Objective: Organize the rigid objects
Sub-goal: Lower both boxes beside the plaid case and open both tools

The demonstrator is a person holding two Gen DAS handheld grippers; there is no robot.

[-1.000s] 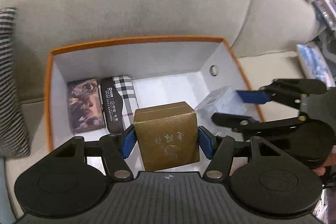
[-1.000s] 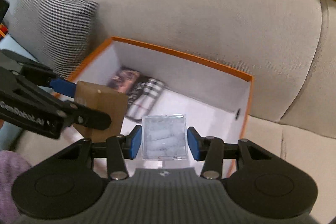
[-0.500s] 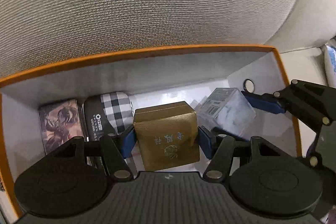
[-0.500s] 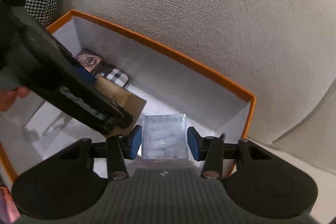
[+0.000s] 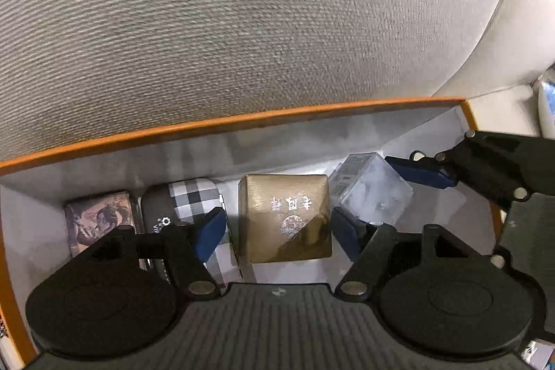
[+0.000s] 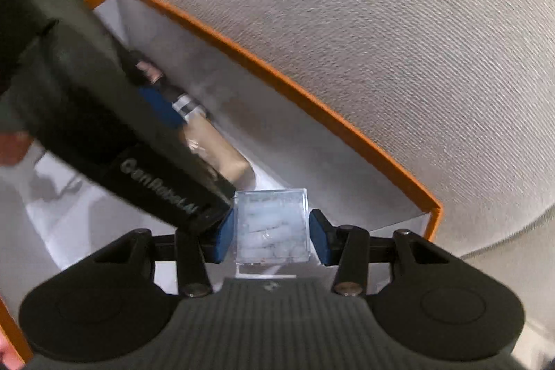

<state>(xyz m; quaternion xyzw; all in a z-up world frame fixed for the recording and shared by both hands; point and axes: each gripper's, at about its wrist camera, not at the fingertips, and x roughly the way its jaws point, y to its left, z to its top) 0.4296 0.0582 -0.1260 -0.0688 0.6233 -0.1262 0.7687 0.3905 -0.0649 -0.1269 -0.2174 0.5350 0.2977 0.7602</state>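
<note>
Fingers of the left gripper stand released around the gold ribbed cardboard box, while the right gripper grasping the clear plastic cube crowds close and risks knocking it.

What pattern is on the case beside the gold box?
Black-and-white plaid on the case, clearest in the left wrist view.

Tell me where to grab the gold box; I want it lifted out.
Grip the gold box on its left and right faces, coming from above: they are parallel, and the open left gripper straddles them between plaid case and clear box.
</note>
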